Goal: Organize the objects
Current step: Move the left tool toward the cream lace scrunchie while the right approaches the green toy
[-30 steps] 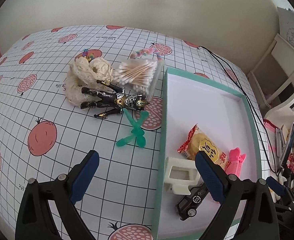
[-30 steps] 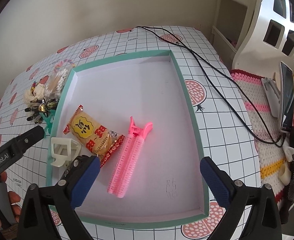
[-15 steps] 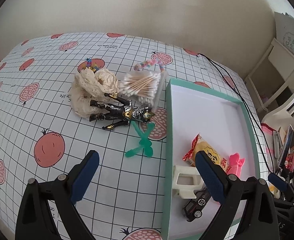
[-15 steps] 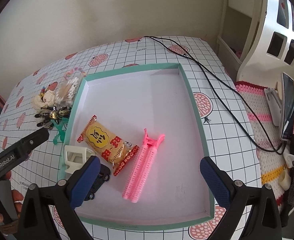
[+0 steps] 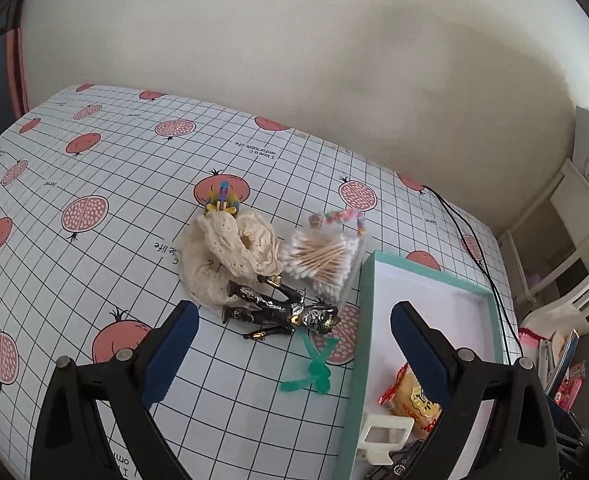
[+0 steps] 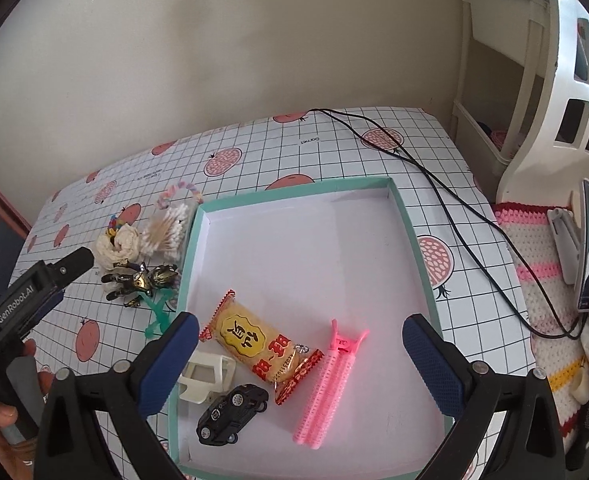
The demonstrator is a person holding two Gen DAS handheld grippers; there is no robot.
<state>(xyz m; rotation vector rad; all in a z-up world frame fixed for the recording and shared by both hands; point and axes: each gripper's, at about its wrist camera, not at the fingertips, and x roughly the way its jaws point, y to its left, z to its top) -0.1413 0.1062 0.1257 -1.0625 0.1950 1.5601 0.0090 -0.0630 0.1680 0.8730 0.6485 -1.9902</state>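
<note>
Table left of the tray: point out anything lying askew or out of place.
A jumbled pile sits there: the action figure lies on its side against the cream lace cloth, beside the cotton swabs and a green clip. All are still outside the teal tray.

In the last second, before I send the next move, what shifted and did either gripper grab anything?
Both grippers pulled back and up, so each view takes in more table. The left gripper and right gripper stayed open and empty. The toy car came into full view inside the tray. The action figure, cotton swabs and snack packet did not move.
</note>
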